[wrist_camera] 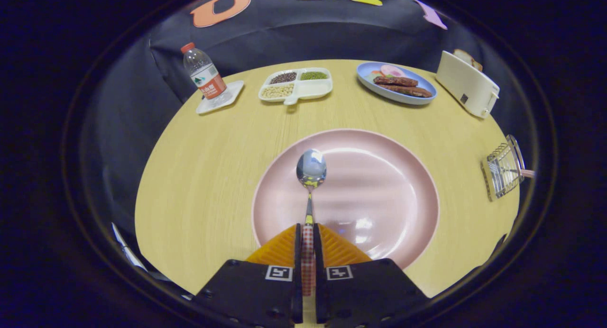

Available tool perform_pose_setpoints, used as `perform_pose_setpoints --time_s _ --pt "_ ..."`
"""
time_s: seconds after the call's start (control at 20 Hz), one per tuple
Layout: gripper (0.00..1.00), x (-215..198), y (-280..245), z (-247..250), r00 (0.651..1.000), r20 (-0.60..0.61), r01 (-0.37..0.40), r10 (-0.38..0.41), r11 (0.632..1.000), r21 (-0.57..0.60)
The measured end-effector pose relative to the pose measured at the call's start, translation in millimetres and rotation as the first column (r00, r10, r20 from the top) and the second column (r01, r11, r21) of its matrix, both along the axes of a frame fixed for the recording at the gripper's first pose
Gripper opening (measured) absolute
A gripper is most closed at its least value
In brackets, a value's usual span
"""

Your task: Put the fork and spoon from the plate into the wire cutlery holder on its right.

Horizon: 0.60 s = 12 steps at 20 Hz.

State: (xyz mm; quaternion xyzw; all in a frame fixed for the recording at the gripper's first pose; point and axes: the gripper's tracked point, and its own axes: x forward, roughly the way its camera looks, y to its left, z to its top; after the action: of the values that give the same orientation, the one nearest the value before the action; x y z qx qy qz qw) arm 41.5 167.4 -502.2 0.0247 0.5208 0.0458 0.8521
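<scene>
My gripper [308, 233] is shut on the spoon [310, 176], both orange fingers [280, 247] pressing its red-checked handle. The shiny bowl of the spoon points away from me, over the pink plate [379, 195]. The plate lies on the round wooden table just ahead of the fingers. The wire cutlery holder [503, 169] stands to the right of the plate near the table's edge, with a pinkish handle [526, 173] sticking out of it, probably the fork's.
Along the table's far side stand a water bottle [204, 74] on a white coaster, a white divided tray of beans [296, 85], a blue plate of food [396, 83] and a cream toaster [467, 84] with bread in it.
</scene>
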Motion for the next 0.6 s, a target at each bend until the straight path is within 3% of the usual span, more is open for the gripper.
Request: perform_pose_setpoints --time_s 0.1,0.2,0.6 --pt "0.12 1.5 -2.7 2.8 1.0 0.009 -0.014 0.014 1.0 -0.006" --pt "0.05 -3.1 -10.3 10.7 1.0 0.002 -0.01 0.01 1.0 -0.016" --pt "0.05 -3.0 -48.6 70.0 0.997 0.047 -0.059 0.059 0.998 -0.002"
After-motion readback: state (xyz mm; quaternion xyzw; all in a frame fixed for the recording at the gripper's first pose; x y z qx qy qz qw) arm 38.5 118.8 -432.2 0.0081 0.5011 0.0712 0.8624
